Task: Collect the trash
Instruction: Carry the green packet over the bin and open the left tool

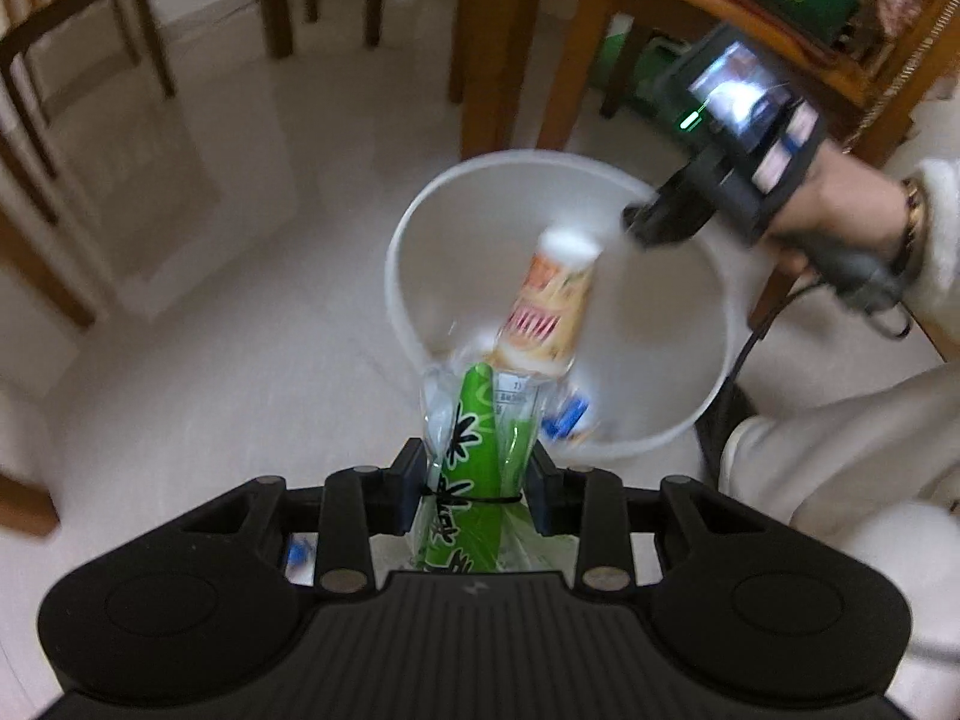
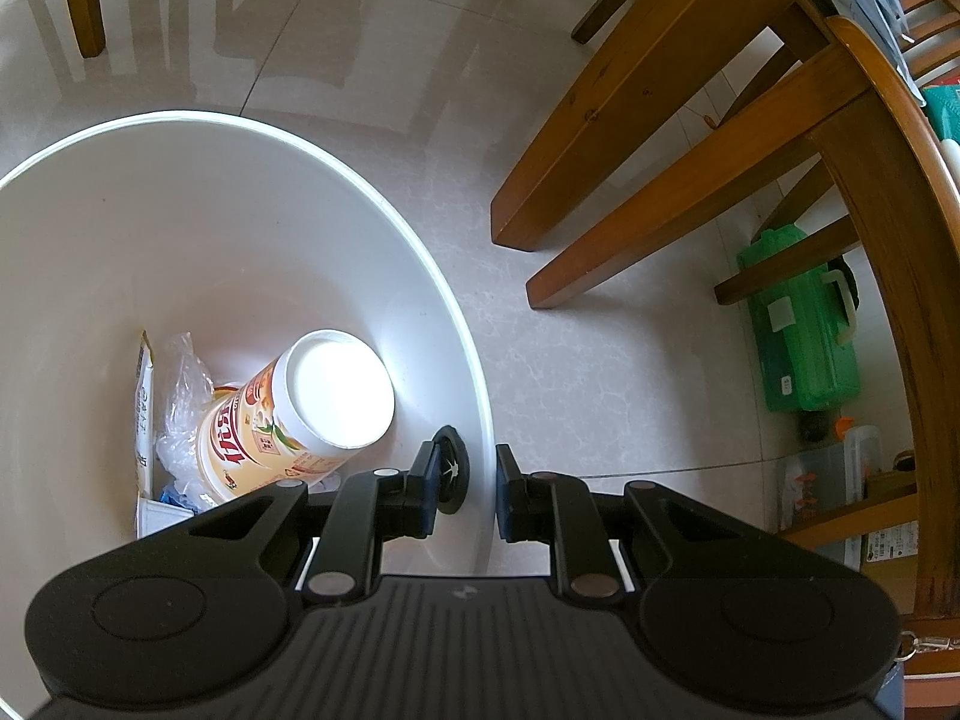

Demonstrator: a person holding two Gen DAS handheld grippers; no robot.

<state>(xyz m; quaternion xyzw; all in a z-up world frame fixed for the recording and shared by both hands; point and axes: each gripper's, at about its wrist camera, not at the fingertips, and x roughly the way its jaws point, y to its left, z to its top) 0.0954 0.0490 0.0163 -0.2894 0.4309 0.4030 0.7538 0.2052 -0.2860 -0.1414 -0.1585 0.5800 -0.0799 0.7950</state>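
Note:
My left gripper (image 1: 478, 495) is shut on a clear plastic bag with a green wrapper (image 1: 474, 456) inside, held just in front of the white bin (image 1: 414, 228). An orange-and-white paper cup (image 1: 552, 306) shows blurred in the bin's mouth. A hand holds my right gripper (image 1: 639, 225) over the bin's far right rim. In the right wrist view the right gripper (image 2: 468, 489) is open and empty above the bin's rim (image 2: 420, 258). The cup (image 2: 300, 420) lies tilted on crumpled wrappers (image 2: 180, 396) at the bottom. A small black round piece (image 2: 451, 471) sits by the left finger.
Wooden table legs (image 2: 600, 150) stand right of the bin, and chair legs (image 1: 156, 42) stand further back. A green plastic box (image 2: 804, 336) and a clear container (image 2: 834, 474) lie under the table. A white sleeve (image 1: 840, 432) is at the right. The floor is pale tile.

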